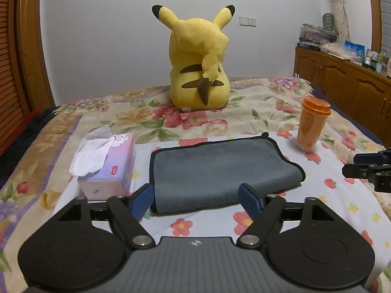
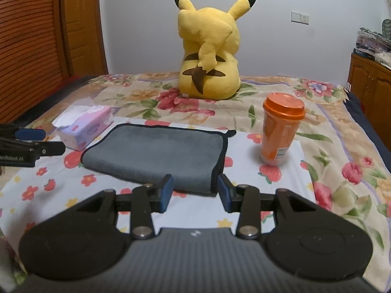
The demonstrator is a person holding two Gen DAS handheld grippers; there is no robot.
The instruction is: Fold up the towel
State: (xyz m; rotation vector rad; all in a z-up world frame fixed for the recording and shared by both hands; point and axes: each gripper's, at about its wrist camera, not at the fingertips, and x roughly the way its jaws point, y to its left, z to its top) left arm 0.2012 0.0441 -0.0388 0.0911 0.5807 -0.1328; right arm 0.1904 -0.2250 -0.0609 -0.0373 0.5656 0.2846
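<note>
A folded grey towel (image 1: 220, 171) lies on the bed (image 1: 244, 102) near its front edge, between a tissue box (image 1: 107, 168) and an orange cup (image 1: 311, 127). Left gripper (image 1: 196, 199) and right gripper (image 2: 195, 193) hold their fingers spread, empty, just before the towel's near edge.

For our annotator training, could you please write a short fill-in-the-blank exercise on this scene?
1. The grey towel lies between the tissue box and the orange ____.
2. The plush sits with its ____ toward the cameras.
3. Both the left tool and the right tool have their jaws ____.
4. The towel's edge trim is ____.

Missing words: cup; back; open; black
</note>
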